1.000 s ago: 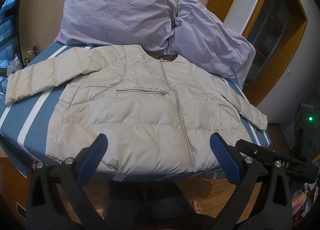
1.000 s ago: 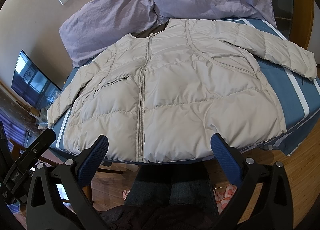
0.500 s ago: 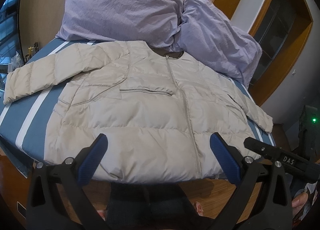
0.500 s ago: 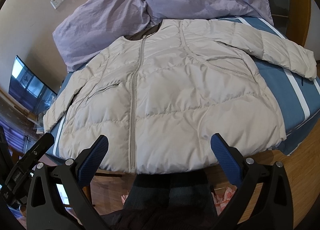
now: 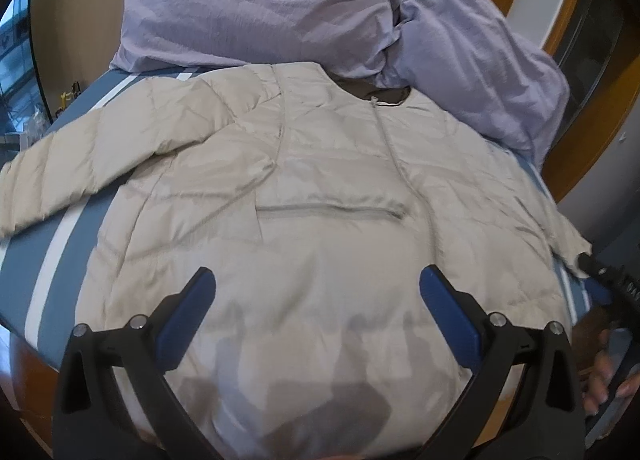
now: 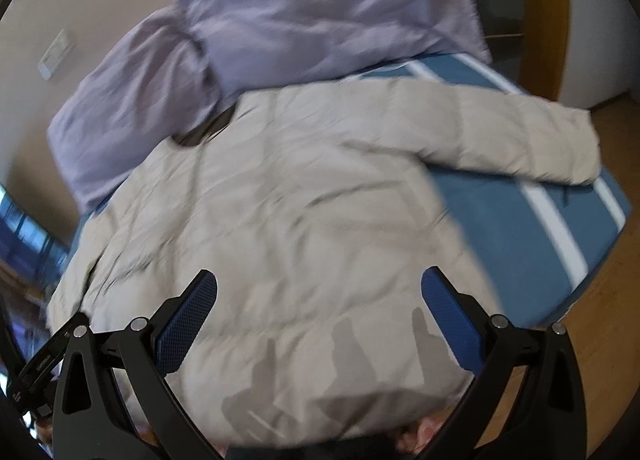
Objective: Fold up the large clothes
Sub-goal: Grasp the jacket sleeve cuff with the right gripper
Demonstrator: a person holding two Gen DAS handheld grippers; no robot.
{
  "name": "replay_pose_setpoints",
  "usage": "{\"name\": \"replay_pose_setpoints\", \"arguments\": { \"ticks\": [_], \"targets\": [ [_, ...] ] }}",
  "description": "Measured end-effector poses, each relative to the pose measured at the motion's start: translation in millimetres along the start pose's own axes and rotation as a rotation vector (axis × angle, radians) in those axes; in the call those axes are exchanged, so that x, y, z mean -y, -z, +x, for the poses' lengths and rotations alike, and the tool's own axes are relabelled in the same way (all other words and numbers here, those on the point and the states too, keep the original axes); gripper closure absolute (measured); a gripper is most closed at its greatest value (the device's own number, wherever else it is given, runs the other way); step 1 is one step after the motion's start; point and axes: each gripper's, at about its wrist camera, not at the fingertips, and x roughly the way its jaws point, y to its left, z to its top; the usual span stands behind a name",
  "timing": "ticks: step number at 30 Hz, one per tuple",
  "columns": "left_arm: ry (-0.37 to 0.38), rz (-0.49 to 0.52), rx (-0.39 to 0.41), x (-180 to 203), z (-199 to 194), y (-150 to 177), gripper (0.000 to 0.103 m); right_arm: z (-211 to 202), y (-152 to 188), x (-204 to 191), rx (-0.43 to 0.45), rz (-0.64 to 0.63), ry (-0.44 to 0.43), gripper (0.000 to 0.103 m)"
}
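Note:
A beige puffer jacket (image 5: 320,196) lies flat and zipped on the bed, front up, collar toward the pillows. Its left sleeve (image 5: 80,164) stretches out over the blue cover. In the right wrist view the same jacket (image 6: 280,212) fills the frame, blurred, with its other sleeve (image 6: 520,140) spread to the right. My left gripper (image 5: 318,296) hovers open above the jacket's lower front, nothing between its blue pads. My right gripper (image 6: 319,300) is open too, above the hem on the jacket's right half.
Two lilac pillows (image 5: 256,4) (image 5: 480,60) lean against the headboard wall. The bed cover (image 6: 520,228) is blue with white stripes. Wooden floor (image 6: 600,320) lies beside the bed. A hand (image 5: 604,376) holds the other gripper at the lower right of the left wrist view.
Both grippers have moved forward and down over the jacket; the hem and the person's legs have dropped out of sight. Both stay open. The right view has swung toward the right sleeve.

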Motion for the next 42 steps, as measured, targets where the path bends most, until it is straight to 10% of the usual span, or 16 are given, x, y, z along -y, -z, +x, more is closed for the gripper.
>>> {"name": "replay_pose_setpoints", "arguments": {
  "ticks": [21, 42],
  "targets": [
    [-0.170, 0.091, -0.025, 1, 80, -18, 0.002, 51, -91, 243, 0.082, 0.414, 0.470, 0.006],
    [-0.181, 0.097, -0.012, 2, 89, -13, 0.002, 71, -81, 280, 0.066, 0.514, 0.400, 0.065]
  ]
}}
